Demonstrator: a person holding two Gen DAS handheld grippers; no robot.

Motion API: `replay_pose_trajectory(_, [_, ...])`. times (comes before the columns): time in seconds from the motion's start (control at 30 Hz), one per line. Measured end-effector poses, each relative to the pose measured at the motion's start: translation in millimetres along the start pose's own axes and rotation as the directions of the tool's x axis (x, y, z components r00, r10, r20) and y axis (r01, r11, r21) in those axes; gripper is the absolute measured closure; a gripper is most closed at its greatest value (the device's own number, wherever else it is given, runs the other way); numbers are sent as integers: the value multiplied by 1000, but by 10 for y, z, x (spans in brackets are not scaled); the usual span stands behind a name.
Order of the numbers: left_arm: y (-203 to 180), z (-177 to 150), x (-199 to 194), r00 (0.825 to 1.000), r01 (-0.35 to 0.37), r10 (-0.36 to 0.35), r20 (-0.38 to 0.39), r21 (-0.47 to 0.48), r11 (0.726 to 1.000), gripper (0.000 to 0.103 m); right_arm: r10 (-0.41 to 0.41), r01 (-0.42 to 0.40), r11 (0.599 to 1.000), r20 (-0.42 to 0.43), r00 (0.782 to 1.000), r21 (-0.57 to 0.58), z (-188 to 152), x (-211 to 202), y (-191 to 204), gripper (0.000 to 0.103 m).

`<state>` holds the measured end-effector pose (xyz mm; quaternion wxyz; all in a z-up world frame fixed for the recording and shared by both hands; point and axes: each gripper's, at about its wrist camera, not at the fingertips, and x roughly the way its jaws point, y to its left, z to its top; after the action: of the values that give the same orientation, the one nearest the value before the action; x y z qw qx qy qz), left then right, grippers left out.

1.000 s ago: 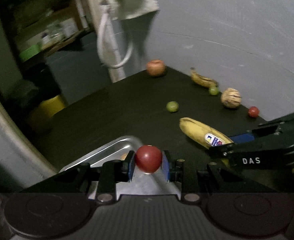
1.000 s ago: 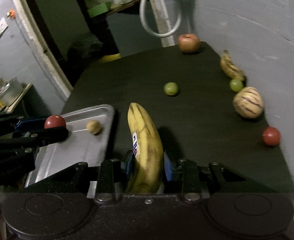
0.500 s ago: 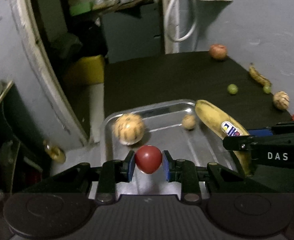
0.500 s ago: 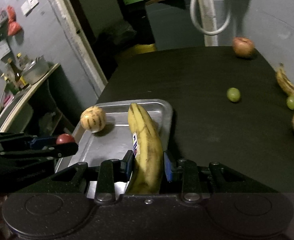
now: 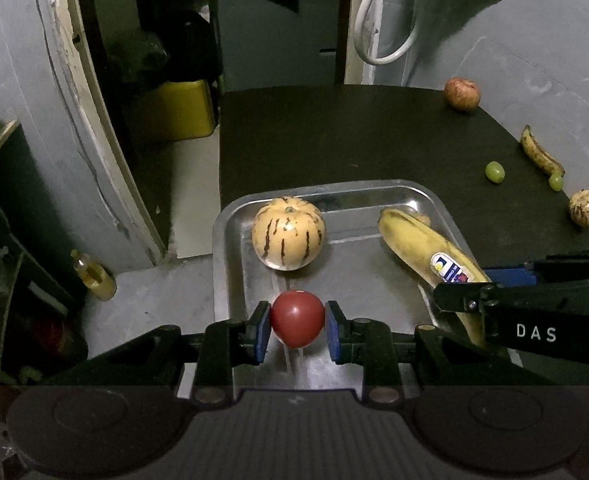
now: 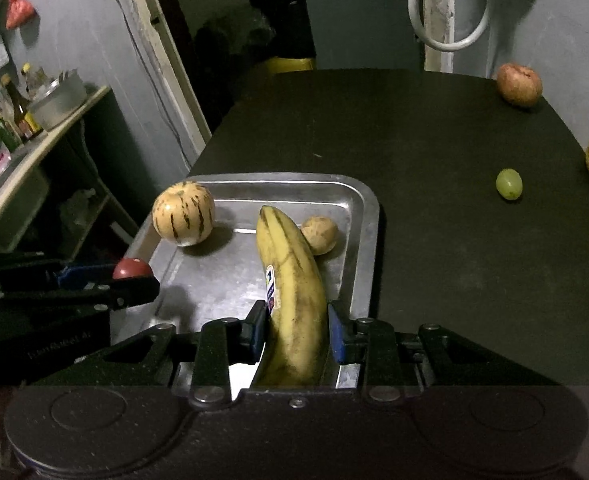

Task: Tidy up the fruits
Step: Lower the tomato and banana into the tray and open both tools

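Both grippers are now hanging over the shallow rectangular metal tray point(image 5: 440, 206), where a second ago they were still travelling in from the dark tabletop point(image 6: 434, 132) with only a corner of the tray in sight. The left gripper point(image 5: 297, 326) is pinching a small round red fruit point(image 5: 297, 318) between its blue pads, jaws closed on it, above the near end of the tray. The right gripper point(image 6: 297, 330) is clamping a large yellow banana with a blue sticker point(image 6: 292, 280), whose tip is reaching ahead of the jaws over the tray floor.

Just ahead of the left jaws a round cream melon with dark stripes point(image 5: 288, 234) is sitting in the tray; beside the banana's tip, to the right of it, a small tan round fruit point(image 6: 320, 235) is lying against the tray wall.

That arrival likely means both carries are nearly finished and the releases are coming next, with the melon leaving little room in front of the red fruit. Well beyond the jaws, a reddish apple point(image 6: 519, 85), a green grape point(image 6: 509, 184) and a smaller spotted banana point(image 5: 540, 152) are still waiting on the tabletop.
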<state>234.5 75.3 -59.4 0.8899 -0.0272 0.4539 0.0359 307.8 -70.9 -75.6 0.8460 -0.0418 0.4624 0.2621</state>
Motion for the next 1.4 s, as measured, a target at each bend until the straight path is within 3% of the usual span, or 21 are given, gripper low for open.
replay_pose_trajectory(0.23, [-4,27,146,1000,21,-20,-22,15,1000,72,-38,38,997,0,999,-62,-38,55,94,70])
replay_pose_trajectory(0.67, [22,5,248,998,26,-25,-51,14,1000,71,-36,36,998,6,999,-55,-88,57,93,68])
replay_pose_trajectory(0.87, [65,4,203,998,3,-5,-66,-38,999,68,-18,19,998,19,1000,-62,-132,-22,66,63])
replay_pose_trajectory(0.97, [89,-20,145,998,-3,-1,-63,-62,998,62,-12,14,997,28,1000,-79,-168,-82,82,58])
replay_pose_trajectory(1.03, [91,-38,92,999,-5,2,-54,-71,997,50,-10,13,996,33,999,-91,-191,-126,95,52])
replay_pose_trajectory(1.17, [91,-74,-31,1000,-6,4,-31,-85,996,44,-1,6,995,42,999,-99,-240,-227,96,43])
replay_pose_trajectory(1.4, [129,-103,-272,1000,-29,30,2,-147,989,16,2,3,995,57,998,-101,-309,-407,95,22])
